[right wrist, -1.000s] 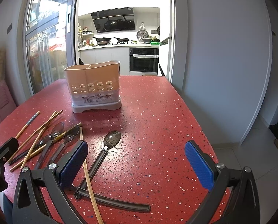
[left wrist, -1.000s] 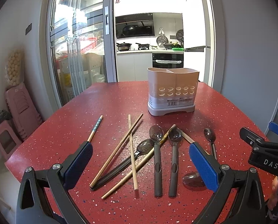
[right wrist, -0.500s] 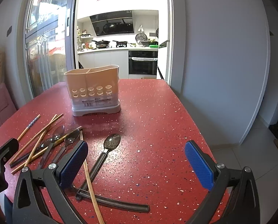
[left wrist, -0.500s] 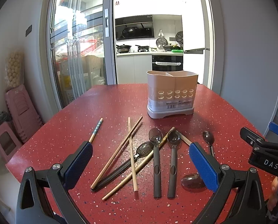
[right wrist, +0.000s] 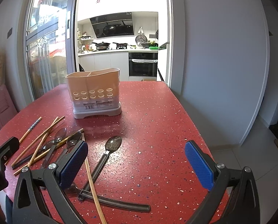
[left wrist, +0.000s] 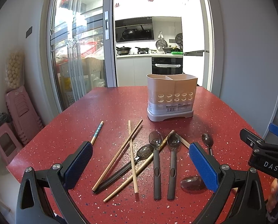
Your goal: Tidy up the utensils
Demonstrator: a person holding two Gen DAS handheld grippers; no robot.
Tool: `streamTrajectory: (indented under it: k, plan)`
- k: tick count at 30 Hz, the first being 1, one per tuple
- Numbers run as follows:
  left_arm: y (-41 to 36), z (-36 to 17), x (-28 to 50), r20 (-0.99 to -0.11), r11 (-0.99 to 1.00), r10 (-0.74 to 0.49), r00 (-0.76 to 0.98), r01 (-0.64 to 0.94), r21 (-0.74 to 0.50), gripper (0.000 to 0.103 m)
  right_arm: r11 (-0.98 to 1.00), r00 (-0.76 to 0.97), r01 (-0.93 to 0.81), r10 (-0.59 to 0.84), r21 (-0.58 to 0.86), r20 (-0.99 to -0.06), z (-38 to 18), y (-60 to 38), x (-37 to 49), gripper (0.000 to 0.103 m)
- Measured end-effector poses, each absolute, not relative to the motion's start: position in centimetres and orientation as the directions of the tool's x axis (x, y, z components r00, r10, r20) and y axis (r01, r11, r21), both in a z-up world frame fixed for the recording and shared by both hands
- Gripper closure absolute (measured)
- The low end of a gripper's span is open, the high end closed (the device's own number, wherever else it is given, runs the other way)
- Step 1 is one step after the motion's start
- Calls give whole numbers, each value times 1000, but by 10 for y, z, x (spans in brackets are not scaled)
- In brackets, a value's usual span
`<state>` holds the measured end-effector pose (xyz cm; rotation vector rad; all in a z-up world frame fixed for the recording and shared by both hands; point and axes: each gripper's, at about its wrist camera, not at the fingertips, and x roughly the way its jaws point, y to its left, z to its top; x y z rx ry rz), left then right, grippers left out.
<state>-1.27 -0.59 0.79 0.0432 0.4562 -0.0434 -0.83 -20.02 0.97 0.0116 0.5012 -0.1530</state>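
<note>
Both hand-held grippers, left (left wrist: 140, 165) and right (right wrist: 136, 161), gaping wide, empty. Spoons (left wrist: 156, 160) light, stiff, slick; pinch mid-handle. Chopsticks (left wrist: 132, 155) thin, roll easily. Holder (left wrist: 171, 97) empty on desk (right wrist: 157, 123).

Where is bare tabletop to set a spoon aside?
Bare red table runs right of the utensil holder to the table edge, beyond the lone spoon. Also left of the blue-tipped chopstick. Crowded: the chopstick-and-spoon pile before the holder.
</note>
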Motion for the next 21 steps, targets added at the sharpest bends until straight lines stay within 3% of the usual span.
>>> streamTrajectory:
  k: [21]
  plan:
    - [-7, 7, -10, -454, 998, -38, 890, 58, 30, 0, 988, 863, 150, -144, -26, -484, 9, -201, -8, 0]
